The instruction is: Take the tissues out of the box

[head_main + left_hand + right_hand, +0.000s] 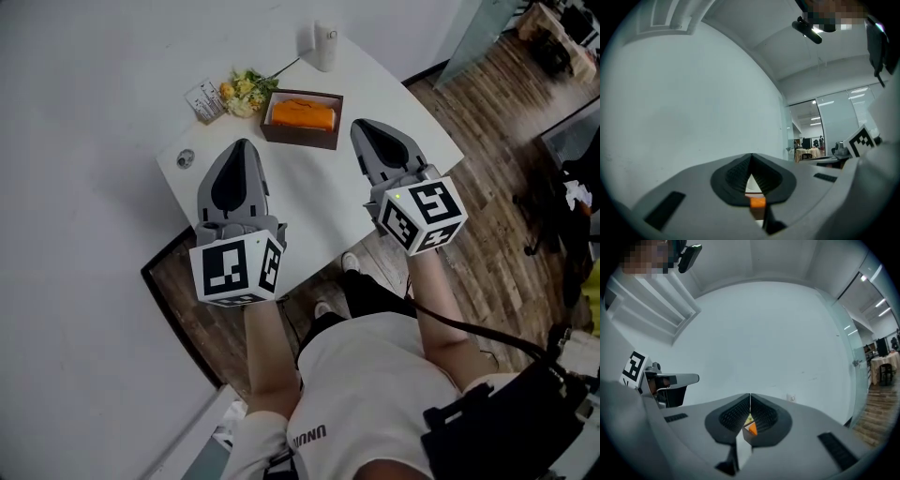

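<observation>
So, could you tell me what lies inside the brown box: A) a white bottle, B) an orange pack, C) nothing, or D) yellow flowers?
B: an orange pack lies in the brown box, while the flowers and white bottle stand outside it on the table.

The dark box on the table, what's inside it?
An orange tissue pack lies inside the dark box, filling most of it. Anything beneath the pack is covered and cannot be seen.

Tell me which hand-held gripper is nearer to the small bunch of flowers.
Left. The left hand-held gripper has its tip just short of the flowers; the right hand-held gripper is past the brown box, on its other side.
</observation>
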